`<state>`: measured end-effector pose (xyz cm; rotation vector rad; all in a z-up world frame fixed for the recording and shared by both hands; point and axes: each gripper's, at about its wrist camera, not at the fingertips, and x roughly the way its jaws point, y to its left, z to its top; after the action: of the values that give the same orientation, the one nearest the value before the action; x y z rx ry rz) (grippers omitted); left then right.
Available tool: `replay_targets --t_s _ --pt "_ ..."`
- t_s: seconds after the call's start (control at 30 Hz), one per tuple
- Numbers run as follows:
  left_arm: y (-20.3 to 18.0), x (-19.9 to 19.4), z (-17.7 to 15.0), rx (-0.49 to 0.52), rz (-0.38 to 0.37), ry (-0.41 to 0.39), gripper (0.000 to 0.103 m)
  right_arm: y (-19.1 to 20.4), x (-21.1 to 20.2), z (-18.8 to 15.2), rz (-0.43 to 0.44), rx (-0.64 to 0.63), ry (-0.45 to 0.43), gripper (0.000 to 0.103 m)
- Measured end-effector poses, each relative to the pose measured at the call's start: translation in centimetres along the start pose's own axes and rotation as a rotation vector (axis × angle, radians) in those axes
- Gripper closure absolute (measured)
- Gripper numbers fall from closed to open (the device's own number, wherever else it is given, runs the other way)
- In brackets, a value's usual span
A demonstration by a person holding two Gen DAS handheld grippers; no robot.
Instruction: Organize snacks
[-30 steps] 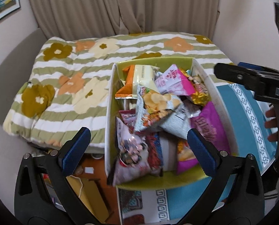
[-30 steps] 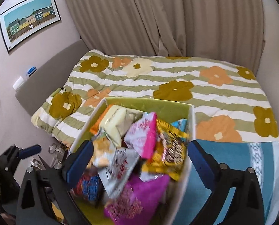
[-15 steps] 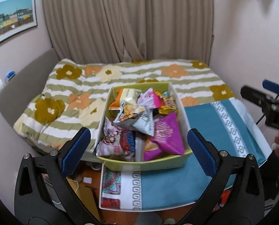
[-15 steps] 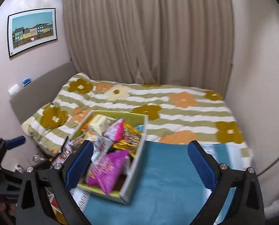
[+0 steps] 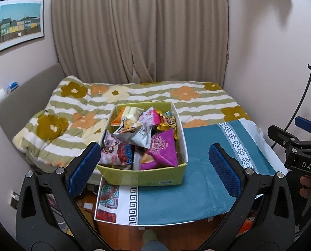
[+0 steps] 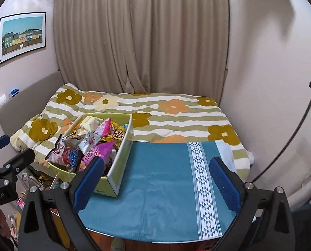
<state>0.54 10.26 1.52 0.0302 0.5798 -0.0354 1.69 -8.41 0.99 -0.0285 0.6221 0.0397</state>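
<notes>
A yellow-green box (image 5: 142,176) (image 6: 110,183) heaped with several snack packets sits on the left part of a small table under a teal cloth (image 5: 197,188) (image 6: 161,184). A magenta packet (image 5: 162,149) (image 6: 96,153) lies on top near the front, a pink-white one (image 5: 111,152) beside it. My left gripper (image 5: 154,171) is open and held back from the box's near wall, nothing between its fingers. My right gripper (image 6: 155,182) is open over the bare teal cloth to the right of the box. Each gripper also shows at the edge of the other's view.
A bed with a striped floral quilt (image 5: 82,113) (image 6: 176,115) lies behind the table, beige curtains (image 5: 138,31) beyond it. A grey headboard (image 5: 23,104) runs along the left wall. Clutter lies on the floor (image 6: 36,179) left of the table. A black cable (image 6: 297,129) hangs at right.
Both grippers have pulled back and up from the box, which now looks smaller and farther away. Both stay open and empty. The snacks have not moved.
</notes>
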Motion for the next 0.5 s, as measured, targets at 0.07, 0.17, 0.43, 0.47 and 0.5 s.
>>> replay_targets --t_s 0.07,0.17,0.43,0.47,0.5 --pt "-0.19 -0.02 0.03 0.001 -0.002 0.000 0.001 -0.30 -0.30 -0.27 -0.003 0.008 0.000 0.003" --pt "-0.44 -0.18 0.09 0.008 -0.002 -0.002 0.001 -0.40 -0.50 -0.47 -0.006 0.016 -0.002 0.003" --pt "-0.75 0.01 0.24 0.013 -0.005 -0.004 0.001 -0.76 -0.60 -0.55 -0.012 0.032 -0.005 0.003" --pt "-0.76 0.02 0.25 0.013 -0.006 -0.004 0.001 -0.82 -0.54 -0.52 -0.013 0.035 -0.005 0.003" --pt "-0.78 0.05 0.28 0.014 -0.006 -0.005 0.001 -0.84 -0.58 -0.59 -0.014 0.036 -0.005 0.003"
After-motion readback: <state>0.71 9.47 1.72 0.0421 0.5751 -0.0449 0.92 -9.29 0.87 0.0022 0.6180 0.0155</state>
